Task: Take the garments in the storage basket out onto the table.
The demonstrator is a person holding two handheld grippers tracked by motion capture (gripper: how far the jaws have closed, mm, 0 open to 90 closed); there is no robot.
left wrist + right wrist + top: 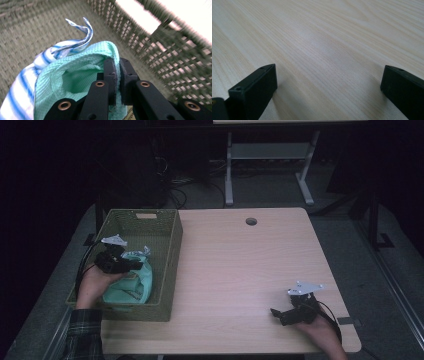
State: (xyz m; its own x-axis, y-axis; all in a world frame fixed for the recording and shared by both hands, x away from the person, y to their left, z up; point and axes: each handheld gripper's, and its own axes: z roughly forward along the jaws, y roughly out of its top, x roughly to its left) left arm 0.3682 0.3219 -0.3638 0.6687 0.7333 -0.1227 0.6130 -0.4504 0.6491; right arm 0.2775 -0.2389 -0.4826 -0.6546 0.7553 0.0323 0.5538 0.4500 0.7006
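Note:
A mint green waffle cloth [131, 285] lies in the olive woven basket [172, 265] at the table's left edge. My left gripper [137, 265] is inside the basket, shut on an edge of this green cloth [75, 75], which bunches over the closed jaws [118, 65]. A blue-and-white striped cloth [50, 57] lies against the green one, one corner curling upward. My right gripper [277, 315] rests low over the bare table near the front right, jaws wide open [329, 77] with nothing between them.
The light wooden table [240, 265] has a round cable hole [251, 221] near its far edge. The basket's woven wall [162, 55] rises close beside the left gripper. A white desk frame [270, 155] stands on the dark floor beyond.

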